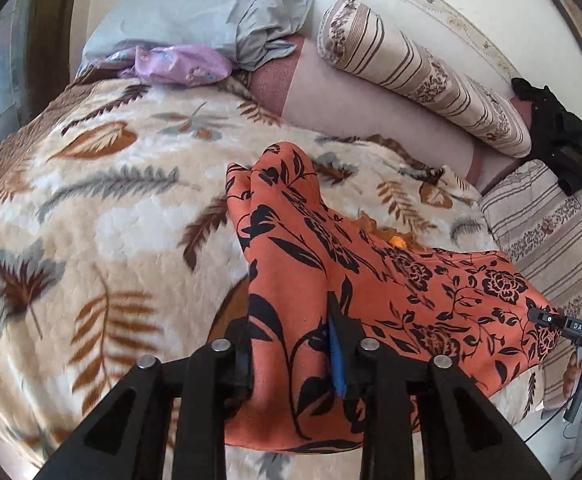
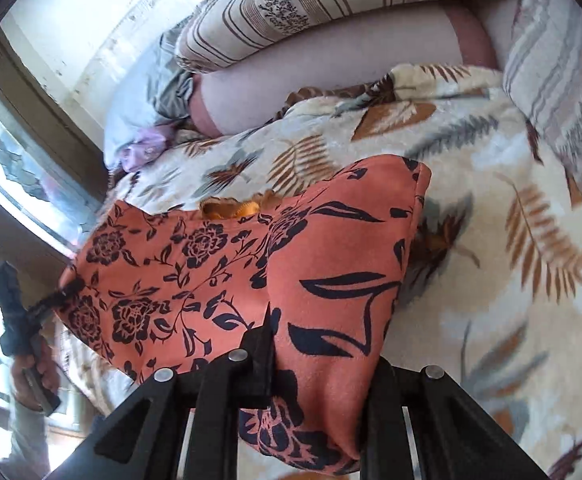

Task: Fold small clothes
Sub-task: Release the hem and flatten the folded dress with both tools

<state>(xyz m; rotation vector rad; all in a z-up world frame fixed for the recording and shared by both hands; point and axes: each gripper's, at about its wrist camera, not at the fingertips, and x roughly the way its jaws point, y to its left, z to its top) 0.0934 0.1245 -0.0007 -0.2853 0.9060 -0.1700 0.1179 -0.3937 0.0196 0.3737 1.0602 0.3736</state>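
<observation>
Closest in, my left gripper [image 1: 295, 356] is clamped on a bunched edge of the orange floral garment [image 1: 371, 280], cloth filling the gap between the fingers. My right gripper [image 2: 315, 364] is pinched on the opposite edge the same way. I judge I'm holding both ends so the cloth stays stretched between them, ready to lay one half over the other. In the left view the right gripper shows at the garment's far corner; a hand [image 2: 37, 368] carries the left one in the right view. The garment's middle drapes onto the leaf-print blanket [image 1: 111, 208] on the bed, giving me a soft flat bed to fold on. Further back, a striped bolster [image 1: 419, 76] and a grey pillow [image 1: 195, 12] sit against the wall, well clear.
</observation>
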